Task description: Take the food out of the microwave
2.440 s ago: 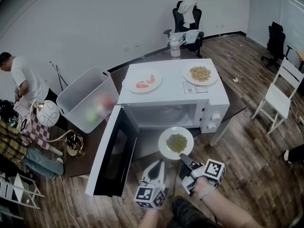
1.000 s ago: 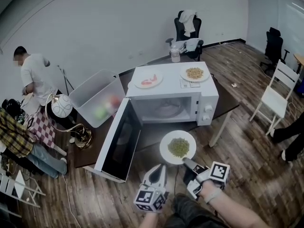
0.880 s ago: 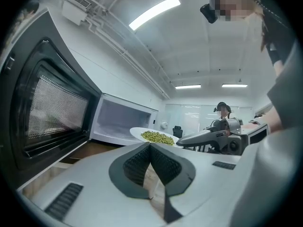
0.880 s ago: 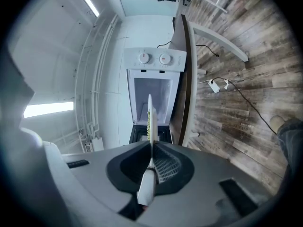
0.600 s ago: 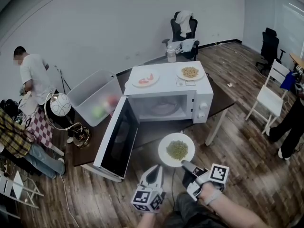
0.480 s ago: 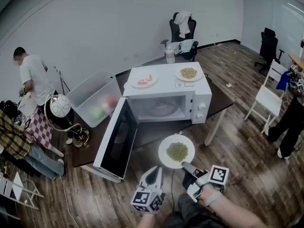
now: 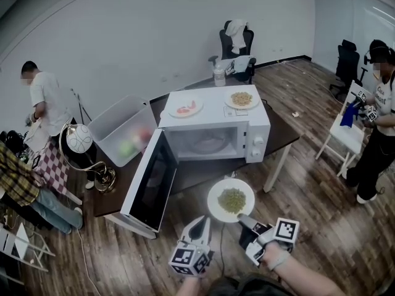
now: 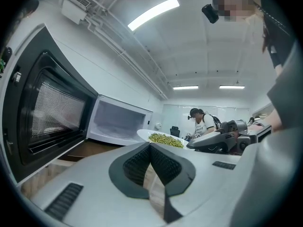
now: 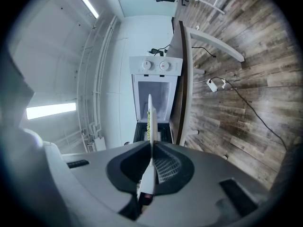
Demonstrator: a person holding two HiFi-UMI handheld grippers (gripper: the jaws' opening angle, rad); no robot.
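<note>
A white plate of green food (image 7: 231,199) hangs in the air in front of the white microwave (image 7: 216,125), outside its cavity. My right gripper (image 7: 244,217) is shut on the plate's near rim. In the right gripper view the plate (image 9: 150,122) shows edge-on between the jaws of the right gripper (image 9: 151,148). The microwave door (image 7: 148,180) stands wide open to the left. My left gripper (image 7: 200,225) is beside the plate, to its left, shut and empty. In the left gripper view the plate (image 8: 163,138) floats past the left gripper (image 8: 150,146).
On the microwave's top sit a plate of red food (image 7: 184,108) and a plate of yellowish food (image 7: 241,98). A clear bin (image 7: 123,128) stands on the dark table (image 7: 281,131). One person (image 7: 43,97) stands at left, another (image 7: 376,128) by a white chair (image 7: 342,137).
The plate and both grippers have drawn back from the microwave toward me. A person has come into view at the right by the white chair.
</note>
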